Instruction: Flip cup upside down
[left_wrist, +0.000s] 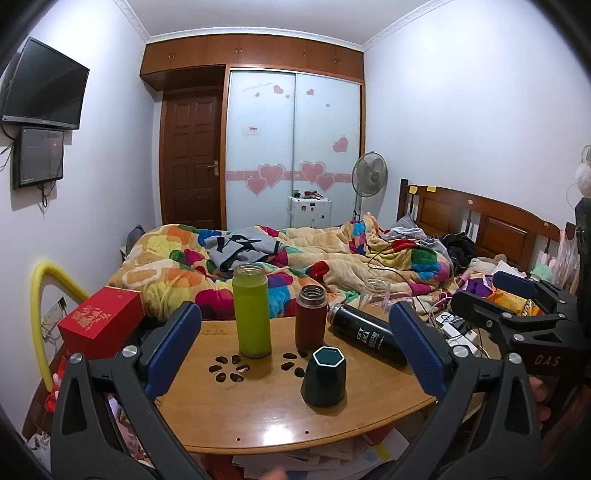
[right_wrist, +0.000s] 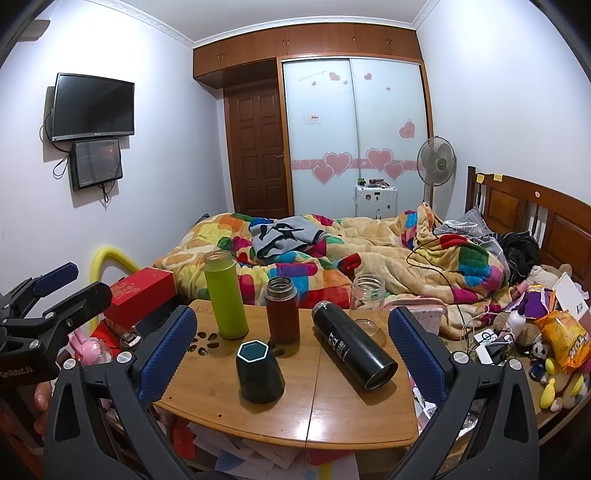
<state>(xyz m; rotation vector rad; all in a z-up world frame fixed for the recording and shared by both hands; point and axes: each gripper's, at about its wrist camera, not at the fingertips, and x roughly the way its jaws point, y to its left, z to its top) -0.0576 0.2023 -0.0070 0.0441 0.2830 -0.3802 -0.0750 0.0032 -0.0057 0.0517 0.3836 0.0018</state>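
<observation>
Zero contact yet: both hand-held grippers, left (left_wrist: 295, 347) and right (right_wrist: 291, 347), gape wide, holding nothing. Cup (left_wrist: 324, 376) sits near the worktop (left_wrist: 369, 417) front edge; which end faces up, can't tell. Flip looks undone.

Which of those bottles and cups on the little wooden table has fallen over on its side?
The black flask with white lettering. It lies flat on the table, while the green bottle, brown bottle, glass jar and dark hexagonal cup all stand.
</observation>
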